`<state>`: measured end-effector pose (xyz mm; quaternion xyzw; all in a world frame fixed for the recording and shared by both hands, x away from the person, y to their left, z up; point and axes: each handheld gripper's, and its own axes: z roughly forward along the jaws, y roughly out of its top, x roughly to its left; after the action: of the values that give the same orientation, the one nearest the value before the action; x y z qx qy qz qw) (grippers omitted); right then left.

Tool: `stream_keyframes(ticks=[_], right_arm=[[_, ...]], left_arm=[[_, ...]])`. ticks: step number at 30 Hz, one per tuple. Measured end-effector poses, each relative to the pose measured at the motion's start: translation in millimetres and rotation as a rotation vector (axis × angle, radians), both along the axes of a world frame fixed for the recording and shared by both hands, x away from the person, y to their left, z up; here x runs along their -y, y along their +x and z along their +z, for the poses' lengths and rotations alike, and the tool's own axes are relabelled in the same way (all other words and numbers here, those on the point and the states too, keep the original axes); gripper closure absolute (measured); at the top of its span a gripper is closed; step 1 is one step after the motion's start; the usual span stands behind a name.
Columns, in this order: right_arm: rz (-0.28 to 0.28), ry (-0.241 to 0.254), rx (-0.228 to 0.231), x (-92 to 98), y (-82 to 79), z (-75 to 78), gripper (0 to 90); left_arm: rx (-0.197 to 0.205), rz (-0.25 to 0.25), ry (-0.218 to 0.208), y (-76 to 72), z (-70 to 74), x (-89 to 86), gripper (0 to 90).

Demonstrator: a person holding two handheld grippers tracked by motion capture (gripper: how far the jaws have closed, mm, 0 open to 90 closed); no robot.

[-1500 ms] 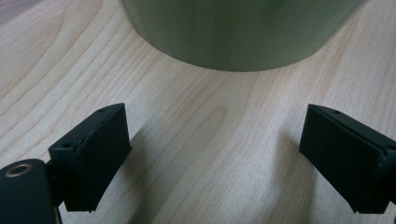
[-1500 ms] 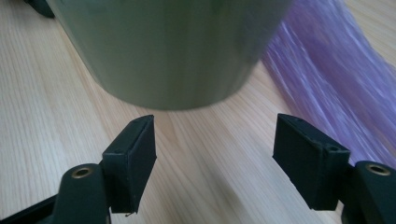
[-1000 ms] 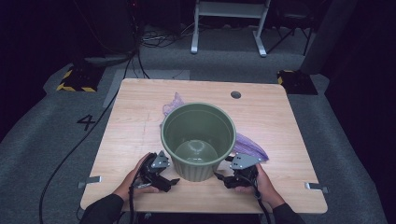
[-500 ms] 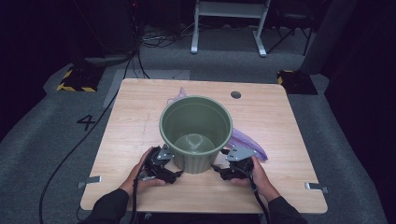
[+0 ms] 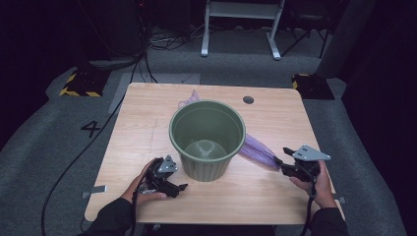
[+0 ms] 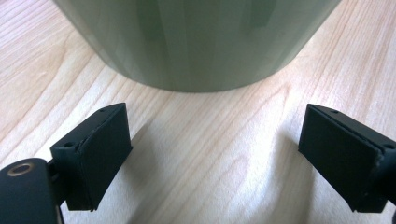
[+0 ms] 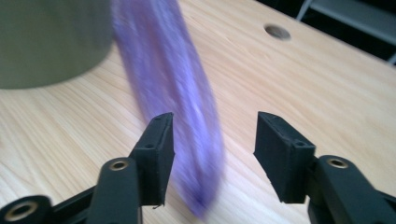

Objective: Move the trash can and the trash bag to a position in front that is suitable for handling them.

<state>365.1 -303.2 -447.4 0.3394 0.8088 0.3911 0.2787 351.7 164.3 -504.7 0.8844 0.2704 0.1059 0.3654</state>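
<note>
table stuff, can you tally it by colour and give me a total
green: 1, the bin
purple: 1, the plastic bag stretched from under the bin toward the right tool
black: 2, the left tool and the right tool
total: 4

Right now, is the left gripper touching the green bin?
Apart. The left gripper view shows the left gripper with jaws wide open and a strip of bare table between them and the green bin.
</note>
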Motion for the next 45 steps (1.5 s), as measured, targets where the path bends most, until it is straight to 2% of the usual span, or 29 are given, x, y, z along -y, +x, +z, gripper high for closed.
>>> stream_keyframes(ticks=[3, 5, 9, 10, 16, 19, 21, 25, 28, 35, 41, 45], right_arm=[[-0.023, 0.059, -0.050, 19.8, 7.5, -9.9, 59.4], [-0.018, 0.089, -0.091, 25.5, 12.3, -15.5, 63.5], [-0.009, 0.076, -0.152, 25.0, 19.4, -25.5, 66.3], [-0.003, 0.057, -0.166, 21.9, 20.6, -27.3, 66.5], [0.017, 0.058, -0.176, 17.8, 21.1, -30.4, 64.5], [0.032, 0.067, -0.202, 14.3, 23.6, -36.1, 62.7], [0.043, 0.056, -0.218, 10.7, 25.1, -39.8, 63.4], [0.068, 0.037, -0.231, 6.3, 24.7, -43.2, 68.7], [0.103, 0.064, -0.234, 6.7, 22.0, -43.0, 72.7], [0.133, 0.044, -0.240, 5.3, 17.3, -46.1, 81.4], [0.141, 0.063, -0.256, 7.8, 10.5, -48.2, 83.5], [0.181, 0.049, -0.262, 0.9, -0.6, -48.1, 83.5]], left_arm=[[-0.002, 0.007, 0.004, 0.5, 0.1, 1.3, 8.2], [0.000, 0.009, 0.006, 1.8, 0.0, 3.1, 7.3], [0.002, 0.014, 0.008, 2.4, 0.0, 4.7, 7.0], [0.001, 0.015, 0.008, 2.3, 0.1, 5.1, 7.0], [-0.001, 0.017, 0.011, 3.4, 0.0, 7.5, 6.2], [-0.003, 0.029, 0.016, 4.3, 0.0, 11.3, 4.7], [-0.002, 0.033, 0.017, 5.9, -0.2, 14.9, 3.9], [-0.004, 0.046, 0.032, 9.1, 0.1, 20.3, 1.1], [-0.015, 0.056, 0.024, 10.9, -0.4, 23.8, 0.1], [-0.007, 0.059, 0.026, 15.3, -0.3, 27.0, 0.2], [-0.013, 0.078, 0.028, 21.3, -0.1, 31.0, 0.0], [-0.011, 0.089, 0.027, 25.5, -0.1, 33.4, 0.0]])
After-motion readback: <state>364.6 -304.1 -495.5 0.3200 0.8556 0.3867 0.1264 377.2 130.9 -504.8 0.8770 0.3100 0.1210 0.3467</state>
